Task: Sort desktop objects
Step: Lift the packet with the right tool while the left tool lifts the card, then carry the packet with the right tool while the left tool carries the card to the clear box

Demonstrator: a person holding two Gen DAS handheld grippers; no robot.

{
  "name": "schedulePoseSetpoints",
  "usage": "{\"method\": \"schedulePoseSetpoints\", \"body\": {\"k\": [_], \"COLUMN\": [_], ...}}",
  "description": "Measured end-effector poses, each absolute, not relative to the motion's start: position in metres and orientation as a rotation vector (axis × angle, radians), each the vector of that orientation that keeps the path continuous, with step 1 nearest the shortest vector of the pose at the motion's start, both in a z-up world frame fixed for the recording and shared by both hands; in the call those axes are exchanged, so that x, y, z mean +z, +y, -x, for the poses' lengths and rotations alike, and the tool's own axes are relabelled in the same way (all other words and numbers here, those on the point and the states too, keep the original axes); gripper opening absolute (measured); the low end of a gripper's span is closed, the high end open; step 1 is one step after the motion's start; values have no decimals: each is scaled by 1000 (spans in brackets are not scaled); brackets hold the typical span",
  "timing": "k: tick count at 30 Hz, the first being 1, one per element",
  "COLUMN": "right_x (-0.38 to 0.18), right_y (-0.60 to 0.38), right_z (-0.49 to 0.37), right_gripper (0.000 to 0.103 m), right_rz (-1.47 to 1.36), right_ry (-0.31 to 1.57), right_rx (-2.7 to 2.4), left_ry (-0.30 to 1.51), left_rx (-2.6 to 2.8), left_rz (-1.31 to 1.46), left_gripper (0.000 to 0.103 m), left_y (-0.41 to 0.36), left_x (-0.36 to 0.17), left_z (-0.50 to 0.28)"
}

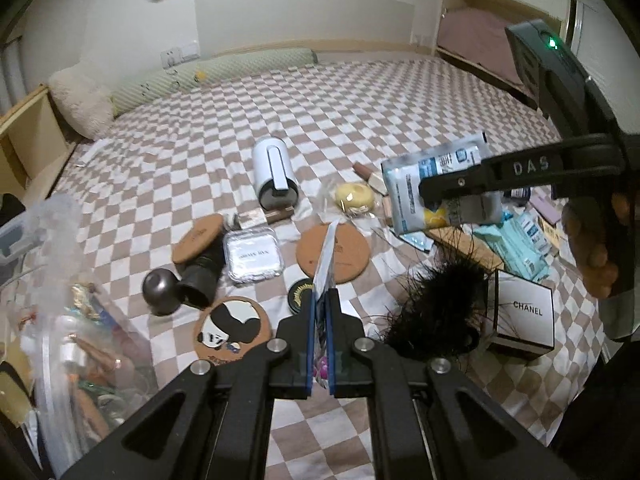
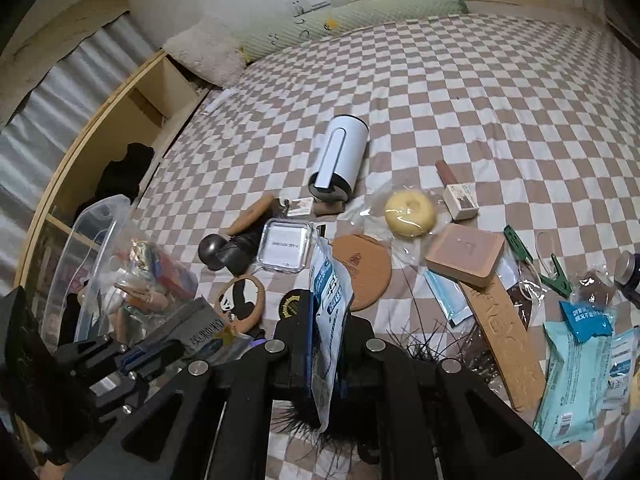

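Observation:
In the left wrist view my left gripper (image 1: 321,298) is shut on a thin flat packet (image 1: 326,256), seen edge-on and sticking up from between the blue pads. It hangs above the checkered bedspread (image 1: 360,112). At the right of that view my right gripper (image 1: 436,200) is shut on a blue-and-white pouch (image 1: 416,184), a hand behind it. In the right wrist view the same pouch (image 2: 326,276) stands upright in my right gripper (image 2: 330,320). My left gripper (image 2: 160,354) shows low at the left there, holding its printed packet (image 2: 204,328).
On the bedspread lie a white cylinder (image 1: 274,172), cork coasters (image 1: 332,254), a panda coaster (image 1: 232,326), a clear box (image 1: 252,258), a yellow sponge (image 1: 354,196), a black feathery thing (image 1: 436,308), a Chanel box (image 1: 524,312) and teal packets (image 2: 576,380). A full plastic bag (image 1: 80,320) sits left.

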State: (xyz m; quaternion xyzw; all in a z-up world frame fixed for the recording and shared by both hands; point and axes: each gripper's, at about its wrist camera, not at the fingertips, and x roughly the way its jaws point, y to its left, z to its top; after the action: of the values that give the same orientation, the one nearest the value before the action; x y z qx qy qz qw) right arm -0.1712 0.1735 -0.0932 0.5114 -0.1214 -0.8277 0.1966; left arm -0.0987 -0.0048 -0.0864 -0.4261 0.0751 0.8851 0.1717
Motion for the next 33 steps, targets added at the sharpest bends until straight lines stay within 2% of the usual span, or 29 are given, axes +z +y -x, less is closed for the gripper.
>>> {"method": "schedulePoseSetpoints", "body": {"k": [22, 33], "right_x": [24, 44], "right_y": [105, 30], "right_z": [122, 108], "right_gripper": [11, 11], "right_rz": [-973, -875], "right_ry": [-206, -125], "right_rx": [-2305, -2229], "left_ry": [165, 99], "left_rx": [2939, 3111], "left_rz": [891, 832], "left_gripper": [5, 5], "left_y": [-80, -143], "left_x": [22, 38], "left_z": [38, 3]}}
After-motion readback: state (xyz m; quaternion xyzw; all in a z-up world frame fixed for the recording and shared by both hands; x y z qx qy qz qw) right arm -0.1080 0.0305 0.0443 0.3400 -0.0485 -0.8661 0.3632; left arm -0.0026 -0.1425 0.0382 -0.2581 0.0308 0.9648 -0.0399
